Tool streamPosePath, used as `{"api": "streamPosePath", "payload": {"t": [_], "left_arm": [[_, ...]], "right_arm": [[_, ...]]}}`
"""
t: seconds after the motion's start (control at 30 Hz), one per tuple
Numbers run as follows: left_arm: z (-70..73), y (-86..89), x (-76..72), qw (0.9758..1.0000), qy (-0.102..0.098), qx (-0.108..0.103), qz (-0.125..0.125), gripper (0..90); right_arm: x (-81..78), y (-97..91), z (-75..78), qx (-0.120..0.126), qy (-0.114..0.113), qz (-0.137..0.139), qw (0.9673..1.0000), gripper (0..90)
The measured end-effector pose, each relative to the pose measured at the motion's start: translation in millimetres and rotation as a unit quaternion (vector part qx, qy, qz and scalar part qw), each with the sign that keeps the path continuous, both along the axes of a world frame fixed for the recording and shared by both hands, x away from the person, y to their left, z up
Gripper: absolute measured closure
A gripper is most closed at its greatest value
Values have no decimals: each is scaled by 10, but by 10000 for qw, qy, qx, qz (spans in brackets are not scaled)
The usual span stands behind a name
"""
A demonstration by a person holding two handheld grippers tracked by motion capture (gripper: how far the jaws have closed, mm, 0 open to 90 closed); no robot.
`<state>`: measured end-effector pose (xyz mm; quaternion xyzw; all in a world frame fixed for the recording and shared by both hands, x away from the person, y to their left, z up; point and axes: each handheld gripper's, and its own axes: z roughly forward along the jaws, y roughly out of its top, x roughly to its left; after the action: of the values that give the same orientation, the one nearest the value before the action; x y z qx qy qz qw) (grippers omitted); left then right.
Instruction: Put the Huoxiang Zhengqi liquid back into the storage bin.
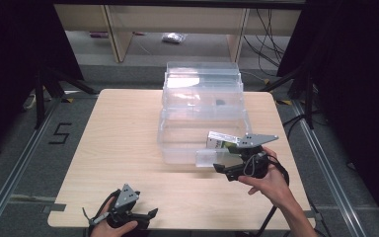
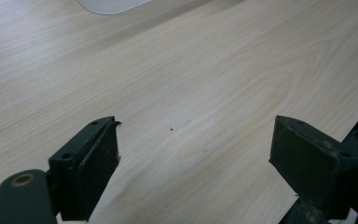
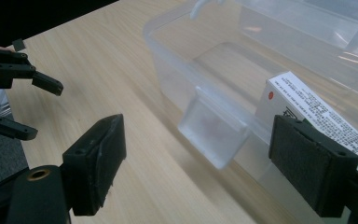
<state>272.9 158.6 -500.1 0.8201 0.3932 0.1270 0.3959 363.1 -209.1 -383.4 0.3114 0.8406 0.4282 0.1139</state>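
A clear plastic bin point(image 1: 177, 148) stands on the wooden table point(image 1: 123, 138), its lid point(image 1: 202, 79) swung up behind it. A white carton with a green end point(image 1: 219, 140) lies inside at the near right corner. My right gripper point(image 1: 223, 169) is open just in front of the bin's front latch point(image 1: 206, 158). In the right gripper view the latch point(image 3: 214, 135) and the carton point(image 3: 314, 109) lie between and beyond the open jaws of my right gripper point(image 3: 200, 163). My left gripper point(image 1: 150, 215) rests open at the table's near edge, over bare wood in the left gripper view point(image 2: 191, 158).
A small dark item point(image 1: 220, 102) shows through the bin near its back. Black tripod legs point(image 1: 54, 84) stand off the table's far left and right. Wooden furniture legs point(image 1: 118, 34) and cables lie on the floor beyond. The table's left half is bare wood.
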Motion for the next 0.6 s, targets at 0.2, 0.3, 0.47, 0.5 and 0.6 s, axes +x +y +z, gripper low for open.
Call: {"api": "streamPosePath", "payload": {"t": [0.2, 0.3, 0.47, 0.5, 0.6], "left_arm": [[0, 2, 0, 10000, -2, -8, 8, 148], [6, 1, -7, 10000, 3, -22, -28, 148], [4, -4, -7, 10000, -6, -53, 1, 148], [4, -4, -7, 10000, -6, -53, 1, 148], [4, -1, -3, 10000, -20, -47, -27, 148]], "right_arm": [[-46, 5, -53, 111, 91, -20, 9999, 182], [-71, 5, -90, 111, 71, 31, 9999, 176], [-97, -2, -187, 147, 233, -55, 9996, 172], [-97, -2, -187, 147, 233, -55, 9996, 172], [-108, -14, -242, 165, 226, -107, 9996, 170]]}}
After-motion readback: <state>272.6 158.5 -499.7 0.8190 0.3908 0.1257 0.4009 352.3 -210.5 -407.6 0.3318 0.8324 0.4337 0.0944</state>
